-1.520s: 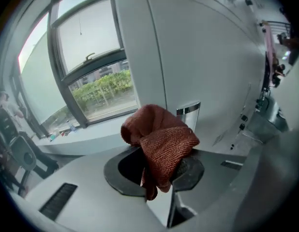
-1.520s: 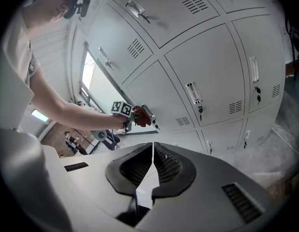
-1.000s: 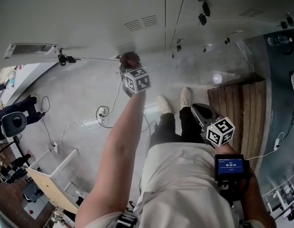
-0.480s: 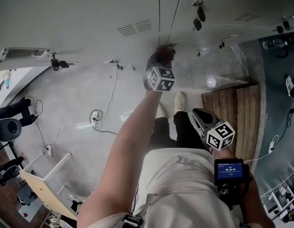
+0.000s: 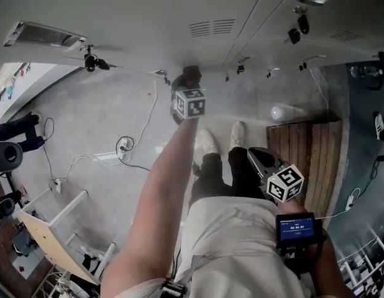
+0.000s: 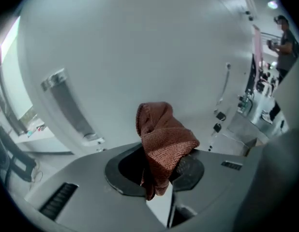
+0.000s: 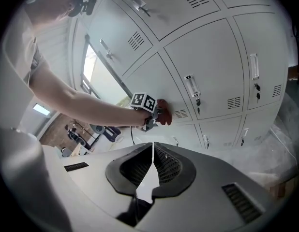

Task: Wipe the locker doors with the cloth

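My left gripper (image 5: 191,82) is stretched out to the grey locker doors (image 5: 136,17) and is shut on a reddish-brown cloth (image 6: 162,141). The cloth (image 5: 192,74) is bunched up and pressed against a door face (image 6: 140,47). In the right gripper view the cloth (image 7: 163,118) shows on a lower door beside a vent. My right gripper (image 5: 261,156) is held low by my body, its jaws shut with nothing between them (image 7: 153,164).
Door handles (image 6: 67,100) and padlocks (image 5: 294,35) stick out from the lockers. On the floor lie cables (image 5: 127,148), a wooden pallet (image 5: 307,160) at the right and camera gear (image 5: 5,157) at the left. A person (image 6: 284,33) stands far off at the right.
My left gripper has slid the cloth along the locker doors, first to the right, then back left a little. The right gripper has stayed where it was.
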A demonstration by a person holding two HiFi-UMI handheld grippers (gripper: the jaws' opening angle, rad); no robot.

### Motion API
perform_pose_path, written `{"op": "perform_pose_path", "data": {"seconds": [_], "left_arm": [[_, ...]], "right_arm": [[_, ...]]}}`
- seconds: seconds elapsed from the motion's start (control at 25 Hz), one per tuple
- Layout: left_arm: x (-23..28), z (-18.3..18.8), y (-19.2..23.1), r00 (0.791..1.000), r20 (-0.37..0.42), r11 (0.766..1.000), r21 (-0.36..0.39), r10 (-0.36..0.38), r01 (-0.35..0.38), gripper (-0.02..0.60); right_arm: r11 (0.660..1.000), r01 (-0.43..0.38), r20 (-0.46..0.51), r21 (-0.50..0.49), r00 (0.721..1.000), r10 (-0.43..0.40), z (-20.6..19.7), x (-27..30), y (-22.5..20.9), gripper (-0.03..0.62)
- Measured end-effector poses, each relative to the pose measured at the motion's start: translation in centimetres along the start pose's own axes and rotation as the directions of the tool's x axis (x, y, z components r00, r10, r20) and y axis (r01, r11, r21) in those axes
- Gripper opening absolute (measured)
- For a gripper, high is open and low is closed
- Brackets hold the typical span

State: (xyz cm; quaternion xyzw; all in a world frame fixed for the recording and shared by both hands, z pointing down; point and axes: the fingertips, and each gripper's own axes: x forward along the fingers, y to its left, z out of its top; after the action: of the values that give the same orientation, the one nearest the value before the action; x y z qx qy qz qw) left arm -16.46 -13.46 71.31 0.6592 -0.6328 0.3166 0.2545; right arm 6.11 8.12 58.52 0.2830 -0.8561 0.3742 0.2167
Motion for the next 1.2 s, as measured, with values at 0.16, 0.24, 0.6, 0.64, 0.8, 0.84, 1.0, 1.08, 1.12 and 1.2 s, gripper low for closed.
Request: {"op": "perform_pose_path", "data": {"seconds": [0.16,0.24,0.6,0.64,0.8,0.84,1.0,1.08,1.12,1.2], "left_arm": [[0.8,-3.1,3.4,0.999,-0.032,0.958,-0.283,0.037,-0.044,0.077],[1.1,-4.7,4.2,0.998,-0.042,0.920,-0.387,0.050,-0.062,0.075],[1.1,-10.3,13.3,0.976,-0.080,0.899,-0.381,0.203,-0.218,0.077],[0.7,-10.6,14.6,0.967,-0.075,0.870,-0.423,0.244,-0.252,0.075],[1.9,-9.5,13.4,0.976,-0.004,0.894,-0.400,0.220,-0.203,0.075],[2.5,-9.2,12.1,0.979,0.003,0.906,-0.379,0.205,-0.188,0.075],[4.0,-7.2,5.9,0.986,0.032,0.934,-0.326,0.164,-0.145,0.075],[4.6,-5.7,2.7,0.988,0.047,0.949,-0.287,0.149,-0.129,0.075],[4.8,-5.0,1.2,0.989,0.052,0.956,-0.269,0.140,-0.121,0.075],[5.0,-3.7,-1.9,0.992,0.063,0.971,-0.221,0.107,-0.091,0.075]], "right_arm": [[1.000,0.011,-0.032,0.002,0.999,-0.011,-1.3,0.1,-0.2,0.020],[1.000,0.019,-0.056,0.003,0.998,-0.019,-2.1,0.1,-0.4,0.020],[0.999,0.004,-0.062,-0.040,0.998,-0.007,-1.7,1.8,0.3,0.020],[0.999,0.000,-0.060,-0.041,0.998,-0.003,-1.8,2.0,0.5,0.020],[0.999,-0.002,-0.052,-0.042,0.999,-0.001,-2.2,2.2,0.3,0.020],[0.999,0.003,-0.045,-0.039,0.999,-0.005,-2.2,2.1,0.0,0.020],[1.000,0.027,-0.022,-0.012,0.999,-0.028,-2.7,0.9,-1.4,0.020],[0.999,0.040,-0.017,-0.002,0.999,-0.040,-3.0,0.3,-2.3,0.020],[0.999,0.045,-0.014,0.002,0.999,-0.045,-3.0,0.0,-2.7,0.020],[0.999,0.052,-0.003,0.008,0.999,-0.052,-2.9,-0.4,-3.5,0.020]]}}
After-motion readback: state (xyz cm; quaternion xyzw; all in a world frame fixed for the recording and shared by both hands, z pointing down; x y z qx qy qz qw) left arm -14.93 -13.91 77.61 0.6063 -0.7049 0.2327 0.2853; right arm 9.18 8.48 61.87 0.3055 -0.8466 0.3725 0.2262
